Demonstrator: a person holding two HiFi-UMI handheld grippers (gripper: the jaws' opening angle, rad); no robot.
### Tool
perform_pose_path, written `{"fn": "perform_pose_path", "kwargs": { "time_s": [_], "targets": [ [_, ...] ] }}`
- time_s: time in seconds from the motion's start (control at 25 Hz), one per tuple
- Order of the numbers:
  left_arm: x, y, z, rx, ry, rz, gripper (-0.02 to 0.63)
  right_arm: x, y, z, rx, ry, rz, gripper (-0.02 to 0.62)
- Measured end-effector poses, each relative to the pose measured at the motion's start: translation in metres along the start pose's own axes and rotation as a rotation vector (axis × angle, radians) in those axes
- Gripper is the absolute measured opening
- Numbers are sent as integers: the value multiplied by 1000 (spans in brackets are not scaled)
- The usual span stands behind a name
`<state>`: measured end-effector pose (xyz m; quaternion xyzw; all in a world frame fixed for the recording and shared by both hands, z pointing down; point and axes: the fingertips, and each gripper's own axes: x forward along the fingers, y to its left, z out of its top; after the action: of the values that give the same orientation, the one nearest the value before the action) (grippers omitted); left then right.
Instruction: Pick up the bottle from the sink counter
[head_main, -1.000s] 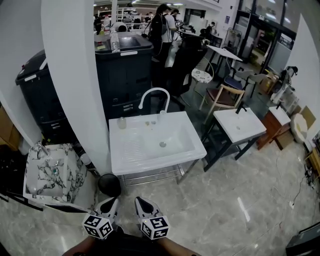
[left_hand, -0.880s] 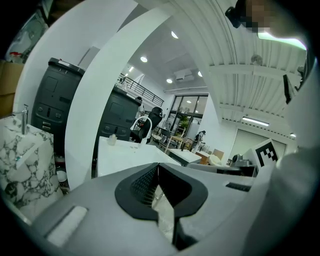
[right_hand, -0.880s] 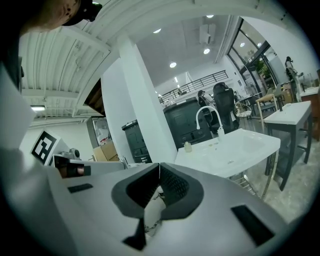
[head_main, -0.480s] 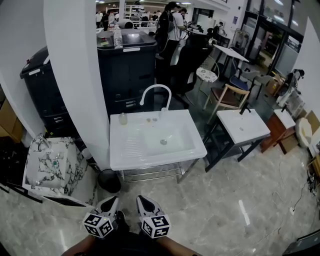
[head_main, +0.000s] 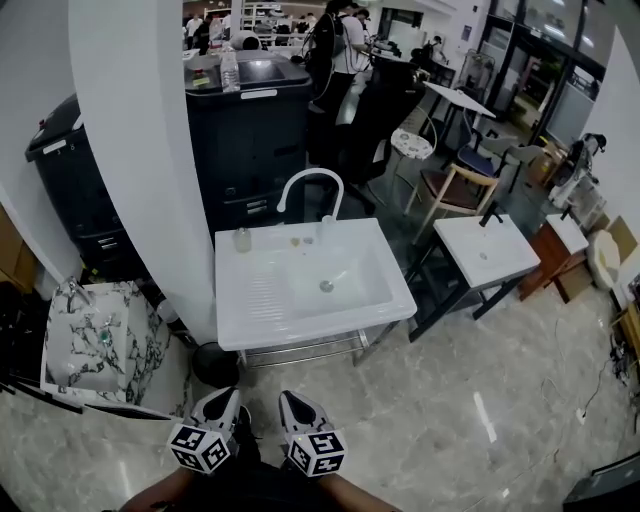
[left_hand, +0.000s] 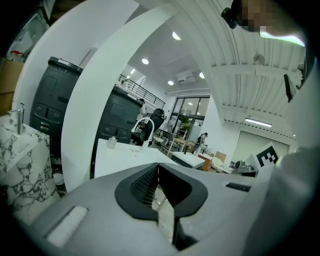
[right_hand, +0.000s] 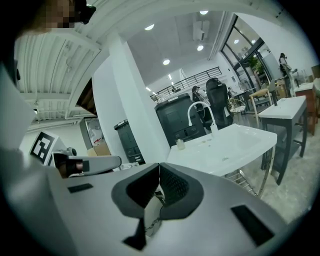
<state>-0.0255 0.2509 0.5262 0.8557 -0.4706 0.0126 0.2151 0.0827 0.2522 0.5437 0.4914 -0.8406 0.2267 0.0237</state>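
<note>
Left gripper (head_main: 221, 404) and right gripper (head_main: 293, 404) jaws together, empty; small bottle (head_main: 242, 240) at sink counter (head_main: 256, 334) back-left corner.

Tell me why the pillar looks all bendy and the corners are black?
Head view: the wide lens bows the pillar, and lights leave a bright streak on the shiny floor. Left gripper view: the pillar curves like an arch, the corners go black, the close left gripper looks soft. Right gripper view: same round black edge; the sink is sharp, the right gripper blurry.
</note>
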Motion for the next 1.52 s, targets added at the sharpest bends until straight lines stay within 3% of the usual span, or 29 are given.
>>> {"fn": "perform_pose_path", "kwargs": {
  "time_s": [0.6,1.0,1.28,1.52],
  "targets": [
    [104,105,56,-11,38,-97,2,140,-26,33,30,17,-82,8],
    [155,164,82,-32,56,-146,2,200,-39,48,49,48,-162,8],
    [180,187,90,-41,60,-114,2,224,-58,57,57,59,-171,8],
    [207,195,89,-7,75,-39,2,254,-79,68,68,75,-86,8]
  ]
}}
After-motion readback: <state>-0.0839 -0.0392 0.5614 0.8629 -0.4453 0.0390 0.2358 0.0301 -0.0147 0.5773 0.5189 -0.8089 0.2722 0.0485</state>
